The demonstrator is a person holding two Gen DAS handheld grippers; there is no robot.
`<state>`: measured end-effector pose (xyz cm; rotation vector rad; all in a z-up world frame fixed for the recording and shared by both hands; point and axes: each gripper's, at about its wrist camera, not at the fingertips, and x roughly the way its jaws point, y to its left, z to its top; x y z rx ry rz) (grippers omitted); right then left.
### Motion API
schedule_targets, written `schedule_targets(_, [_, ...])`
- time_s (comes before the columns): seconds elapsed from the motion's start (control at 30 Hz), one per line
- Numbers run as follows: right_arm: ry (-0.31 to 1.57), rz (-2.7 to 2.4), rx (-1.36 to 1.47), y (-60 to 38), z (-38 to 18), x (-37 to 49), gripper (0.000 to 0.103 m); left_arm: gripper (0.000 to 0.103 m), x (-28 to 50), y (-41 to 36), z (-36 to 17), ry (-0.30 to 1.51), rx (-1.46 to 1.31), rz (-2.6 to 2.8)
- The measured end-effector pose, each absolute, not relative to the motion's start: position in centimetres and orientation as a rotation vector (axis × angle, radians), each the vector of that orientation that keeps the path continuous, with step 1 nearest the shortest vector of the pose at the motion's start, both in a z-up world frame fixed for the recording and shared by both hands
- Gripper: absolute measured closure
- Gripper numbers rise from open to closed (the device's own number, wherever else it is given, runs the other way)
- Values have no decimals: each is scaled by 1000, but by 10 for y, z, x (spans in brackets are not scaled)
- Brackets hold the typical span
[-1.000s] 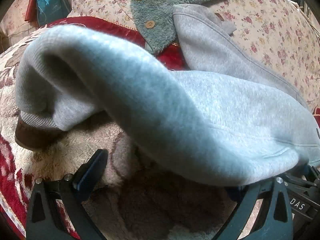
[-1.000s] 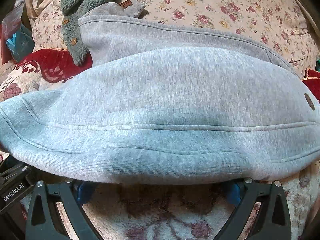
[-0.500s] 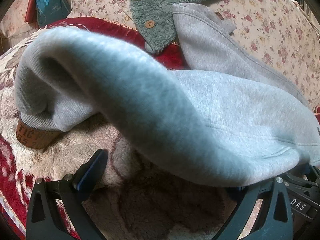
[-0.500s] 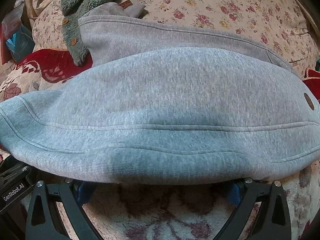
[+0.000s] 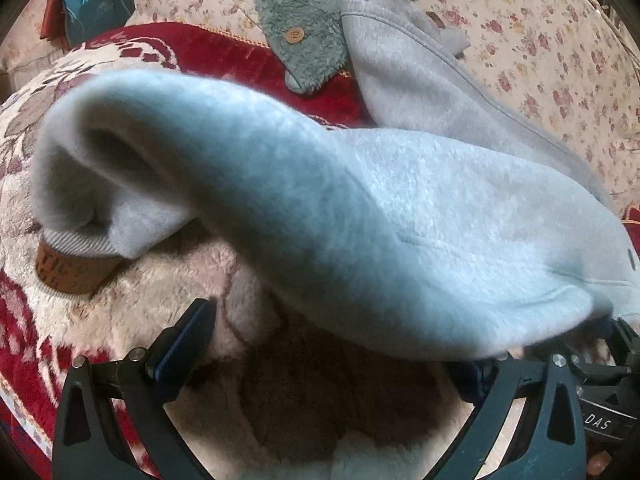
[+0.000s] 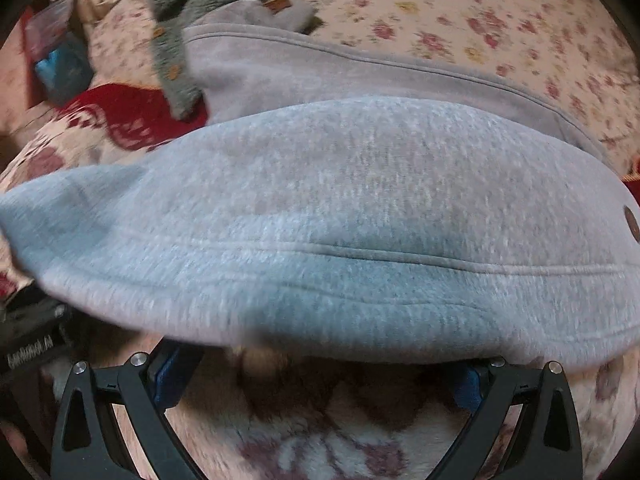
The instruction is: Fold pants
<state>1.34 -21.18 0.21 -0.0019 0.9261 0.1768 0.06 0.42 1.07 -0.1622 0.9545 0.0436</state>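
Between the spread black arms of the left tool [image 5: 328, 344] the blue-padded fingers [image 5: 182, 344] stand wide apart, nothing pinched in the gap; the soft light-grey fleece pants [image 5: 360, 216] drape over the right-hand finger at about 4 o'clock, so I cannot tell whether that pad merely props the cloth. The right tool [image 6: 320, 380] looks much the same: fingers parted, the thick hem of the pants [image 6: 320, 240] lying across and above both pads, hiding their tips. Whether it carries the hem or has let go is unclear from this blurred view.

From the left camera, the near leg rises in a hollow hump toward 10 o'clock, its ribbed cuff and brown leather-look label [image 5: 74, 270] touching the plush cream-and-red patterned blanket [image 5: 120, 312]. That hump suggests the fabric is raised to be carried over onto the other leg, which lies flat at 1 o'clock on the rose-printed bedspread [image 5: 560, 60].

Beyond, at 12 o'clock, a shaggy green button-front garment [image 5: 312, 28] touches the far leg, so the fold should land short of it.
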Motion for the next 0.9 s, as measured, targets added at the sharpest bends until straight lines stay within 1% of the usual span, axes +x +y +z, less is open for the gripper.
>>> schedule_targets(0.07, [910,213,2,-218,4,5,0,0,-5,2,16,948,-141,64])
schedule_targets(0.23, [894,250,18,-229,14,-18,0,0,-27,-10,36,865,-17,103])
schedule_targets(0.4, [886,252,41,-245,31,-33,0,0,-46,-24,54,830,-73,95])
schedule_targets(0.6, [846,218,64,-267,54,-44,0,0,-57,-52,79,766,-30,81])
schedule_targets(0.9, [813,202,65,-290,74,-58,0,0,-68,-81,93,734,-42,43])
